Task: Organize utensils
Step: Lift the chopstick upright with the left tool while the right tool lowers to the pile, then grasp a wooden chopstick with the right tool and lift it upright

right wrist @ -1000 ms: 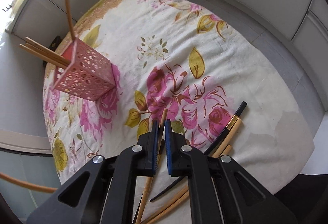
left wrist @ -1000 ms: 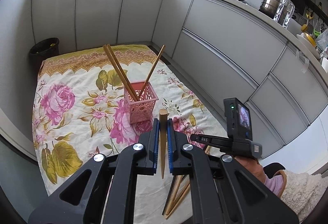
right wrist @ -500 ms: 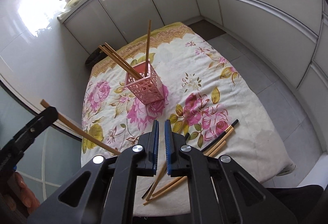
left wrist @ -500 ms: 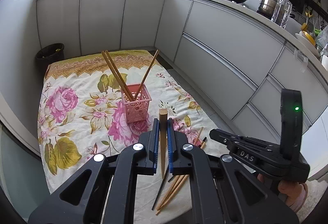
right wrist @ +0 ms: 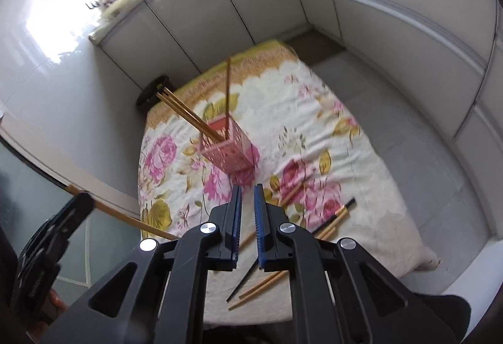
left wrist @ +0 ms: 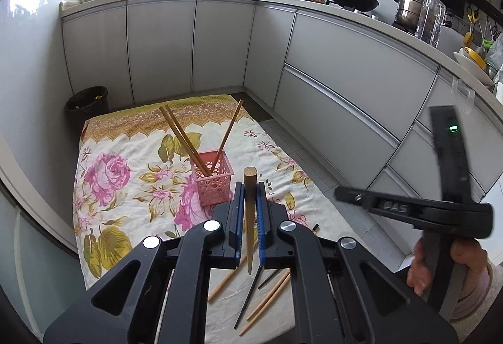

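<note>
A pink perforated holder (left wrist: 212, 180) (right wrist: 231, 152) stands on the floral cloth with three wooden chopsticks (left wrist: 182, 136) leaning in it. My left gripper (left wrist: 250, 196) is shut on a wooden chopstick (left wrist: 250, 218), held high above the cloth, near side of the holder. That held chopstick also shows in the right wrist view (right wrist: 125, 216). My right gripper (right wrist: 246, 202) is slightly open and empty, raised above the cloth. Several loose wooden and black chopsticks (left wrist: 261, 296) (right wrist: 283, 268) lie at the cloth's near edge.
The floral cloth (left wrist: 125, 174) covers a low surface in a kitchen corner. White cabinets (left wrist: 345, 98) run behind and to the right. A dark bin (left wrist: 88, 102) stands at the far left corner. The right gripper's body (left wrist: 440, 208) shows at right.
Both grippers have risen well above the cloth. The right gripper has opened a little. The left gripper still holds its chopstick.
</note>
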### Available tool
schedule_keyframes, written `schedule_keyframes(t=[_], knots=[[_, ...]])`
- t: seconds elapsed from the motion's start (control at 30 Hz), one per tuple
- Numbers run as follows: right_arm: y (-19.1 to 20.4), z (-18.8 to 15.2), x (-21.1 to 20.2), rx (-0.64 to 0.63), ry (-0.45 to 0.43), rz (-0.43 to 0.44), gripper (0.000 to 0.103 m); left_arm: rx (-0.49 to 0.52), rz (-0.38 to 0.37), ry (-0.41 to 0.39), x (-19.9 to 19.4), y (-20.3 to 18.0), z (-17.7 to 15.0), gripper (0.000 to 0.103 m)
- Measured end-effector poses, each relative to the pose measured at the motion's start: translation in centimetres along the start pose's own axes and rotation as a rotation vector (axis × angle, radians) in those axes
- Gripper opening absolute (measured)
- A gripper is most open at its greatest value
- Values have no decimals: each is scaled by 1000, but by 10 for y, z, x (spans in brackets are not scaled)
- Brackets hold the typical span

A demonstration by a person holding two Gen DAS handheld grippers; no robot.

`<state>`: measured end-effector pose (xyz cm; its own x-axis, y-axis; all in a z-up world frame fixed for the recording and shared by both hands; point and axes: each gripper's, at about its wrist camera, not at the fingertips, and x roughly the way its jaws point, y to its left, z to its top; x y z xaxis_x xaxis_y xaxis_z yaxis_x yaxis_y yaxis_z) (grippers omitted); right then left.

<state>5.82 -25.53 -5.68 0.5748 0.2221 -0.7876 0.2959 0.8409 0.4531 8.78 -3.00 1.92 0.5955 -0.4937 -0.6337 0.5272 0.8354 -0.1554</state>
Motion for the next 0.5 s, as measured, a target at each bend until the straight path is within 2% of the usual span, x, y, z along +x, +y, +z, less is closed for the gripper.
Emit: schedule_keyframes(t=[0.03,0.07,0.17,0.27,0.37,0.5], knots=[[-7,2,22,19,91,-6,26,-2,-6,-4,1,1,0,7],[-15,4,44,54,160,-18,27,-5,-11,-6,2,2,0,7],[-30,5,104,117,296,-114,27,-10,-20,-17,5,8,-2,7],[-46,7,151,233,405,-138,27,-22,-39,-24,10,17,-4,7],[-57,7,184,345,469,-158,27,-35,-53,-31,14,29,-6,7],[-62,10,210,448,502,-180,27,-50,-68,-34,17,41,-5,7]])
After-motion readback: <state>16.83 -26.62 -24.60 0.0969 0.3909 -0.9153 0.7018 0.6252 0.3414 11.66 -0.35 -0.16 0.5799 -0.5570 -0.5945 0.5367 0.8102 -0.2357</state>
